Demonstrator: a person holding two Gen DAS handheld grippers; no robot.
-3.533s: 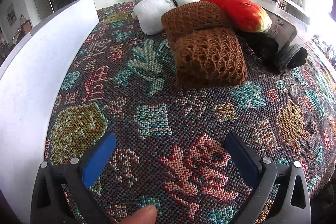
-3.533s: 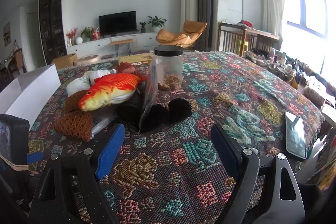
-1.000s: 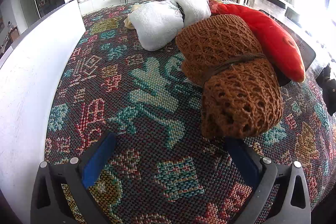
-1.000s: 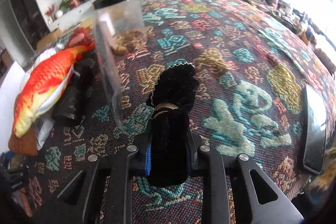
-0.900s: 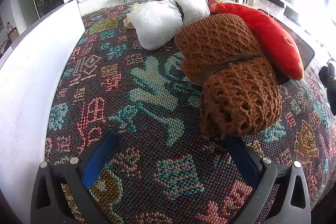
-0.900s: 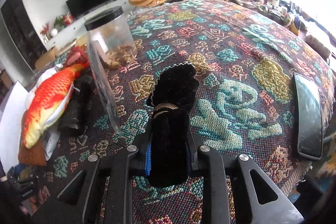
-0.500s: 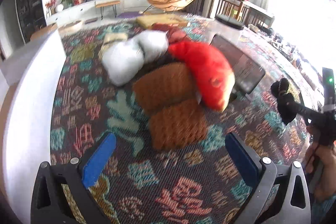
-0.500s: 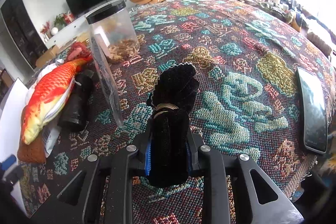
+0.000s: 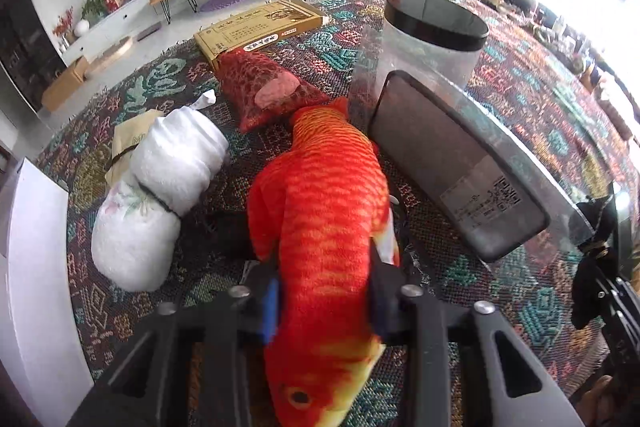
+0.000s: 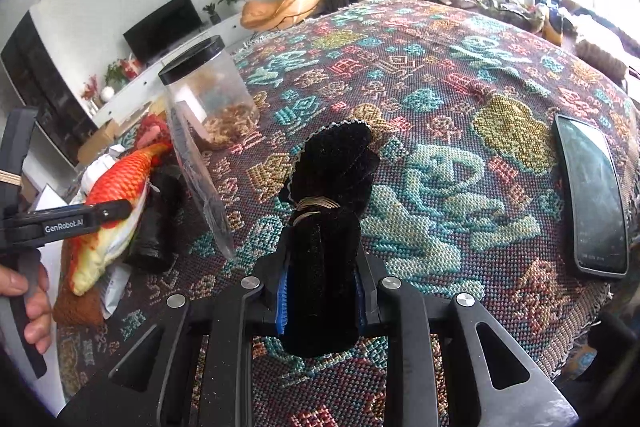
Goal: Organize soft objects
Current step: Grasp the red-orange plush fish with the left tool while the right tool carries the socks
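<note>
Window glare (upper right); fisheye-warped edges

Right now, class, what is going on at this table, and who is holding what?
A person is sorting soft things on a patterned tablecloth with two handheld grippers. The left gripper is shut on the orange plush fish. The right gripper is shut on a black velvet pouch tied with gold cord. A white rolled bundle, a red mesh pouch and a clear jar lie nearby.
</note>
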